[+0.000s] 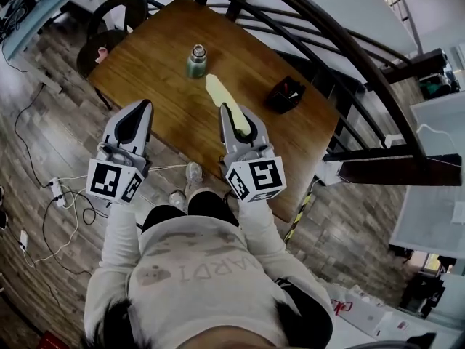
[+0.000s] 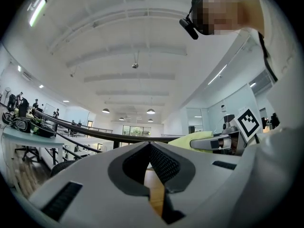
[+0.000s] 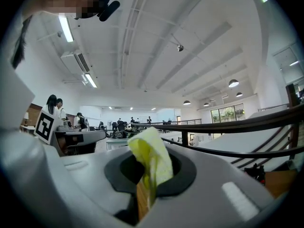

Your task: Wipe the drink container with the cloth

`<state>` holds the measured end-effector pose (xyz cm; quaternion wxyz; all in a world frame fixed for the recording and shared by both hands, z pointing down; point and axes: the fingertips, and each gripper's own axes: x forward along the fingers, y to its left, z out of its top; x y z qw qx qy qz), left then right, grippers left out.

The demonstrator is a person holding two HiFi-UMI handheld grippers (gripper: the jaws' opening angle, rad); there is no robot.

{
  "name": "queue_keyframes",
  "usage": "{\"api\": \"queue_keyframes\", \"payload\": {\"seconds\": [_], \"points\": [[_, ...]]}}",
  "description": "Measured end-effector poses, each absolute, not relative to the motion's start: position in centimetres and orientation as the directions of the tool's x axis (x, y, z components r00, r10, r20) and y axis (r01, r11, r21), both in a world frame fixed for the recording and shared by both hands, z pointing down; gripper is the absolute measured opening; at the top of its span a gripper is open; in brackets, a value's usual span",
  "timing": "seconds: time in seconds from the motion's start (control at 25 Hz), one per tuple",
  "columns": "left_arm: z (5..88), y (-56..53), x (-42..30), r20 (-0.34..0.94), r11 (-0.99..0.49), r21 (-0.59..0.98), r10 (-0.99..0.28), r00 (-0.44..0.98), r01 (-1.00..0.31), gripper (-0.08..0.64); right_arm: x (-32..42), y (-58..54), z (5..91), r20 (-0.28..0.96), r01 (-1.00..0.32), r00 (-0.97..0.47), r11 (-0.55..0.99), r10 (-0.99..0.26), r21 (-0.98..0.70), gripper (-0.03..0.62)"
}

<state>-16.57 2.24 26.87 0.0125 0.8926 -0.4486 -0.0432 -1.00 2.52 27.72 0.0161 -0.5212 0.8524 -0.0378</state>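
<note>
A green drink container (image 1: 196, 61) with a metal cap stands upright on the wooden table (image 1: 152, 49), toward its far side. My right gripper (image 1: 227, 110) is shut on a pale yellow cloth (image 1: 220, 93), which sticks out past the jaws toward the container; the same cloth (image 3: 149, 160) fills the jaws in the right gripper view. To the left, my left gripper (image 1: 143, 106) hangs over the table's near edge with its jaws shut and nothing between them. Both grippers point upward in their own views, at the ceiling. The cloth (image 2: 197, 140) also shows at the right of the left gripper view.
A black box (image 1: 284, 94) sits on the table to the right of the cloth. Black chairs (image 1: 109, 27) stand at the table's left. A dark curved railing (image 1: 341, 57) runs behind the table. Cables and a power strip (image 1: 57, 192) lie on the floor at left.
</note>
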Motion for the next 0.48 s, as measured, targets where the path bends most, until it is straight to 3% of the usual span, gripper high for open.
{"api": "queue_keyframes", "payload": {"seconds": [0.48], "points": [[27.8,-6.2,-14.3,-0.038,-0.618,0.051,-0.787,0.616,-0.785,0.006,1.1,-6.0,29.0,0.04,-0.885,-0.463,0.46,-0.885,-0.075,0.035]]}}
